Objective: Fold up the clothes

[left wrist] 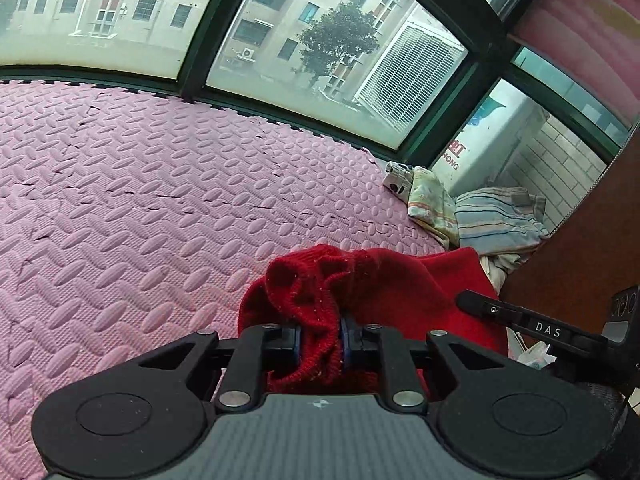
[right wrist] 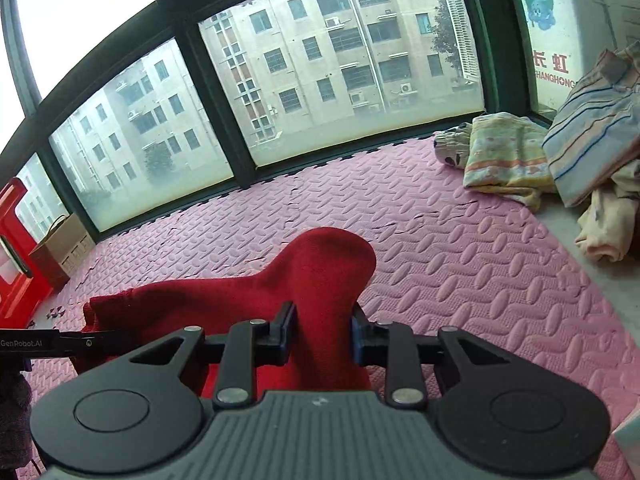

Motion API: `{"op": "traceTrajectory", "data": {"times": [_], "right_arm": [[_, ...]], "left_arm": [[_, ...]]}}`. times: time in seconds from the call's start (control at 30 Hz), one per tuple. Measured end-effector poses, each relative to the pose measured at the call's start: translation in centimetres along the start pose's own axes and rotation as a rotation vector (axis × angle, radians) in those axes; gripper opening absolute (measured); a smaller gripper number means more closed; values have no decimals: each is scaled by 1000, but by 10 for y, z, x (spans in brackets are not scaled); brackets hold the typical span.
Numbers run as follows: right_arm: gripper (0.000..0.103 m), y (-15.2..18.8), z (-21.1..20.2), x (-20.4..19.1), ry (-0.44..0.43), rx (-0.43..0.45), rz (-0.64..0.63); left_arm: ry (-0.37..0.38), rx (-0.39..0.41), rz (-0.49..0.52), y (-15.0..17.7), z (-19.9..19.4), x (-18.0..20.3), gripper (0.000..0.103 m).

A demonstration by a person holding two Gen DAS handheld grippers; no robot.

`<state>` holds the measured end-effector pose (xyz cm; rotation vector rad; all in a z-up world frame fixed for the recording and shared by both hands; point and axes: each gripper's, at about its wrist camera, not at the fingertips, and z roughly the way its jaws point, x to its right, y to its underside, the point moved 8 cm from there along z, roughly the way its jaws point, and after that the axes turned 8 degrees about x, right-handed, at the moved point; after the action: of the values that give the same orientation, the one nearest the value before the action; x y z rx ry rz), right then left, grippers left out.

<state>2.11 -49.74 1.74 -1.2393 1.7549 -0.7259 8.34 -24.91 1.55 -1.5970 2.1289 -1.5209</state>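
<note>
A red knitted garment (left wrist: 360, 280) hangs bunched between both grippers above the pink foam mat (left wrist: 120, 200). My left gripper (left wrist: 320, 340) is shut on a ribbed edge of it, the knit squeezed between the blue pads. My right gripper (right wrist: 322, 334) is shut on a thick fold of the same red garment (right wrist: 320, 272), which rises in a hump past the fingertips and trails off to the left. The right gripper's black finger (left wrist: 520, 318) shows at the right edge of the left wrist view. The left gripper's finger (right wrist: 60, 342) shows at the left edge of the right wrist view.
A pile of other clothes lies by the window corner: a striped piece (right wrist: 596, 136), a pale patterned piece (right wrist: 504, 156) and cream fabric (right wrist: 608, 224). A red object (right wrist: 12, 248) and a cardboard bag (right wrist: 60, 248) stand at the far left. Dark-framed windows (left wrist: 280, 40) bound the mat.
</note>
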Motion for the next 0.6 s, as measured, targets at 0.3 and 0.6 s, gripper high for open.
{"op": "traceTrajectory", "data": {"times": [0.3,0.6], "right_arm": [[44,5,-7,22,65,14,-55],[53,34,-16,-49,-71,30,-95]], "left_arm": [[-63,1,72,-4,16,10,62],[-133,-4,119,-13,31,6,81]]}}
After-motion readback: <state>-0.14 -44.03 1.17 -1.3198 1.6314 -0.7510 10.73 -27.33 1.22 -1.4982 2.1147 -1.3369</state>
